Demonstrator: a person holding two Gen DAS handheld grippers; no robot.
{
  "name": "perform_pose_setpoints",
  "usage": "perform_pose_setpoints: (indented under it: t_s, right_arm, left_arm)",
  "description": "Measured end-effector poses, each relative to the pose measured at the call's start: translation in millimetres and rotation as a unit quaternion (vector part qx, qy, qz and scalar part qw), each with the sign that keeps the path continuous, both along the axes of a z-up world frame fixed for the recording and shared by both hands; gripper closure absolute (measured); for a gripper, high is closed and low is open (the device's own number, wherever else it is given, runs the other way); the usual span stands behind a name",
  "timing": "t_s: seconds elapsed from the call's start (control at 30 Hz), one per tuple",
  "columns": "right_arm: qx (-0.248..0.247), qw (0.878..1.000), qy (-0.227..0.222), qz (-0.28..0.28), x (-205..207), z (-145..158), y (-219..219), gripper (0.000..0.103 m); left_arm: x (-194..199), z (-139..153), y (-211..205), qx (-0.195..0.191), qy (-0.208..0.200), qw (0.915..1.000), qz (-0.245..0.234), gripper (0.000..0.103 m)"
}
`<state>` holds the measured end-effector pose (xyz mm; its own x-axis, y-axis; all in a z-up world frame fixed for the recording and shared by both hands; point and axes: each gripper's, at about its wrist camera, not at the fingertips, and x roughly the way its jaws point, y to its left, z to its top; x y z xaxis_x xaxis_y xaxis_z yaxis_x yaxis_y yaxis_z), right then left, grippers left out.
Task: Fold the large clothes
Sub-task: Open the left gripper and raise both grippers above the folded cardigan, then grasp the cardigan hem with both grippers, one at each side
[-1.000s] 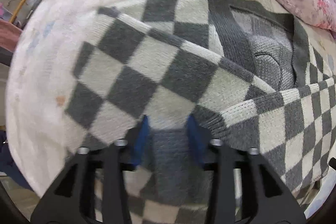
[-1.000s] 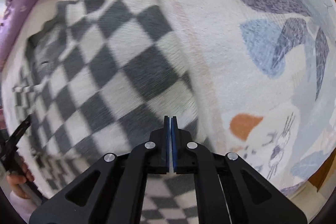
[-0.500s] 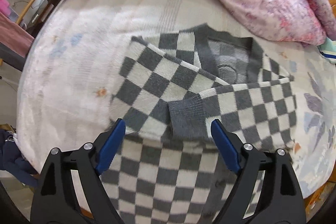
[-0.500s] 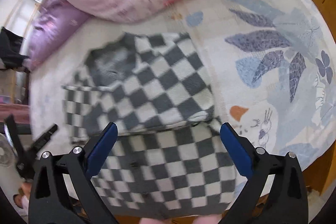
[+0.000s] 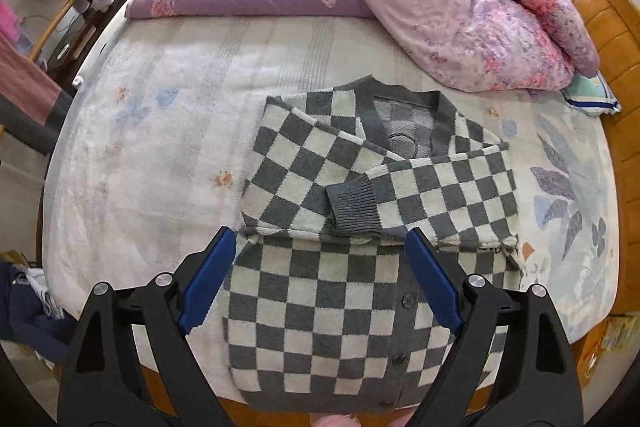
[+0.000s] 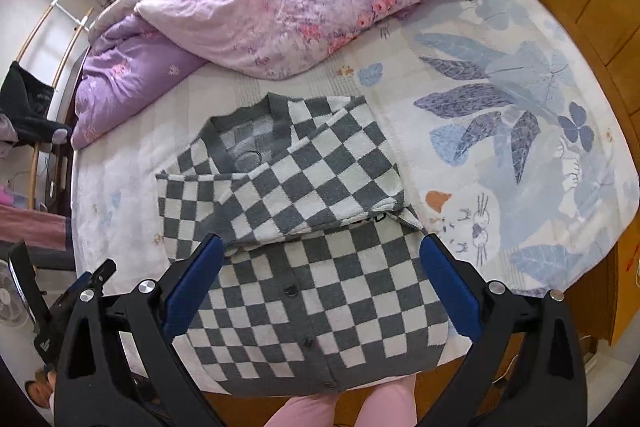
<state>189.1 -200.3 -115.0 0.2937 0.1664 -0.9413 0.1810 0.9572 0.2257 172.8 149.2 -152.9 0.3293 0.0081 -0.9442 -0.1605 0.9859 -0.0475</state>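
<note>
left wrist | left hand-held gripper (image 5: 320, 267) wide, empty | right hand-held gripper (image 6: 324, 277) wide, empty | cardigan (image 5: 372, 187) sleeves folded

A grey-and-white checkered knit cardigan (image 5: 320, 291) lies flat on the bed, front up, its buttoned placket running down the middle. Both sleeves are folded in across the chest, overlapping; one dark ribbed cuff (image 5: 354, 201) rests on top near the centre. The V-neck points toward the quilt. Its hem seems to hang over the bed's near edge.
</note>
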Motion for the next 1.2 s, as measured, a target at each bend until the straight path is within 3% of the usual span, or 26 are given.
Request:
perform_pose_setpoints:
  t_s: [0.13,0.37,0.67,0.87,1.2]
  right_arm:
    - [-0.007,1.0,-0.007,-0.01,-5.1,16.6,7.8,0.008]
    - [-0.014,1.0,-0.006,-0.009,3.8,26.9,18.9,0.008]
    - [-0.007,1.0,0.011,-0.007,47.4,9.2,11.2,0.008]
    - [0.005,0.999,0.034,-0.008,88.1,-16.3,-1.6,0.008]
    - [-0.014,0.996,0.086,0.0,150.4,-74.2,-17.0,0.008]
  left_arm:
    - [-0.5,11.4,3.7,0.02,-0.004,0.9995,-0.025,0.016]
    - [11.9,25.4,9.2,0.021,-0.011,0.9992,-0.032,0.016]
    - [49.6,26.5,11.7,0.024,-0.011,0.9995,-0.017,0.014]
    - [83.8,9.1,16.3,0.02,0.012,0.9997,-0.003,0.013]
    - [155.3,-56.0,34.9,0.041,0.074,0.9963,0.013,0.013]
